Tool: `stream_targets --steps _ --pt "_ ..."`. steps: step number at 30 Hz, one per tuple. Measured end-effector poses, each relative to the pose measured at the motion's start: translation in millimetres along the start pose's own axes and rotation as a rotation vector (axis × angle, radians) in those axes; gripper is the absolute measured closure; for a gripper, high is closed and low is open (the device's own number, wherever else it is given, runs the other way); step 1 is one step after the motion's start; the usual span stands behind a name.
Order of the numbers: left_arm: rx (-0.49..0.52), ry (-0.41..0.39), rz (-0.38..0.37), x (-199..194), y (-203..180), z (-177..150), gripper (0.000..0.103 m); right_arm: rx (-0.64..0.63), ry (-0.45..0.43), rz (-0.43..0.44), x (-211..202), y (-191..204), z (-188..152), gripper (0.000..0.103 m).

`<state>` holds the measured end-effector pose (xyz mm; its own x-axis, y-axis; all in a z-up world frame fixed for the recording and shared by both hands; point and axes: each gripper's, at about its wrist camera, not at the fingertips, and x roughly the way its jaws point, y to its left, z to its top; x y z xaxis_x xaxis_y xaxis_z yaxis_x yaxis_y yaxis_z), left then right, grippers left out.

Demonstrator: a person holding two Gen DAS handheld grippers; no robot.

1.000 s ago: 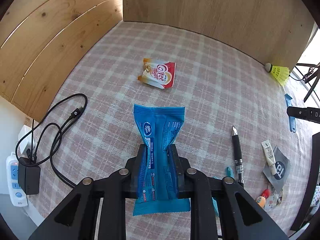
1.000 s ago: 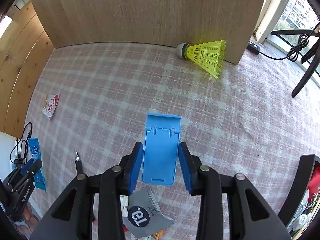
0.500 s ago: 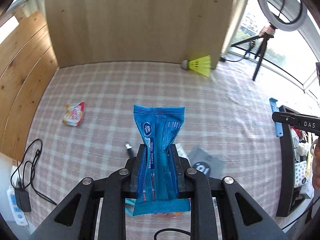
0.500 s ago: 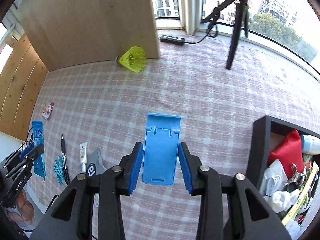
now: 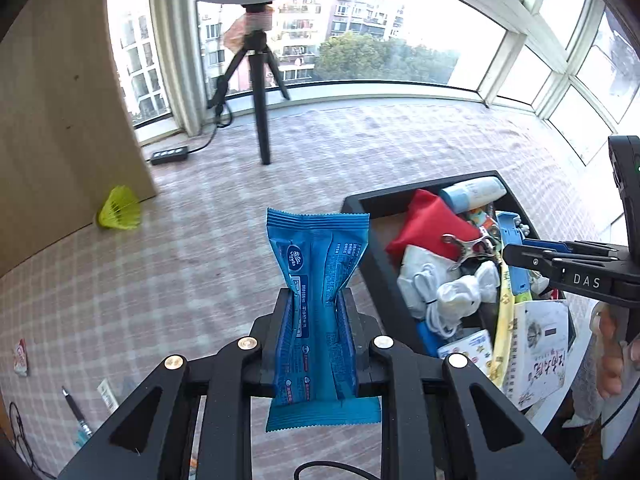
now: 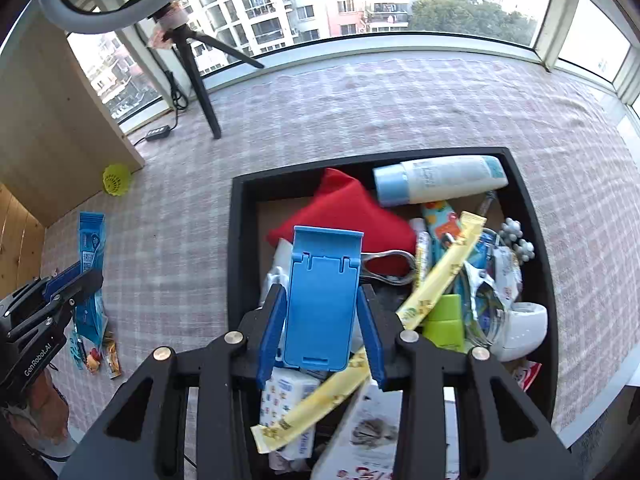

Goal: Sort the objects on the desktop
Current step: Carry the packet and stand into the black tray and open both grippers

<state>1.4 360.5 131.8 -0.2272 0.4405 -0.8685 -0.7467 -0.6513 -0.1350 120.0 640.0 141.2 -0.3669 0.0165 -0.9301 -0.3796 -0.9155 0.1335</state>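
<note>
Your left gripper (image 5: 316,312) pinches the blue snack packet (image 5: 318,280) at its waist, jaws closed on it, held above the checked cloth (image 5: 192,264) just left of the black box (image 6: 236,248). Your right gripper (image 6: 320,320) clamps the blue phone stand (image 6: 322,296) between its pads, over the crowded box, above a red pouch (image 6: 344,208) and yellow stick sachet (image 6: 440,280). A yellow shuttlecock (image 5: 118,214) lies by the wooden board (image 5: 52,128).

Curved white-framed bay window (image 6: 400,8) admitting daylight; pale wooden wall panel (image 5: 52,128) at left; pink checked tablecloth (image 6: 380,104); black tripod (image 5: 260,92).
</note>
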Motion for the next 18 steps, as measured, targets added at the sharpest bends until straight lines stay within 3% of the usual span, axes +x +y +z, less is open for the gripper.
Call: stream_targets --steps 10,11,13,14,18 --pt "0.165 0.017 -0.072 30 -105 41 0.080 0.141 -0.012 -0.079 -16 -92 -14 0.067" --pt "0.180 0.009 -0.081 31 -113 42 0.078 0.141 -0.013 -0.083 -17 -95 -14 0.067" --pt "0.204 0.010 -0.105 31 -126 43 0.050 0.134 -0.012 -0.079 -17 -98 -15 0.066" --pt "0.206 0.009 -0.110 30 -129 43 0.045 0.144 -0.008 -0.090 -18 -100 -14 0.063" --pt "0.215 -0.013 -0.072 23 -128 39 0.045 0.177 -0.039 -0.084 -25 -103 -15 0.060"
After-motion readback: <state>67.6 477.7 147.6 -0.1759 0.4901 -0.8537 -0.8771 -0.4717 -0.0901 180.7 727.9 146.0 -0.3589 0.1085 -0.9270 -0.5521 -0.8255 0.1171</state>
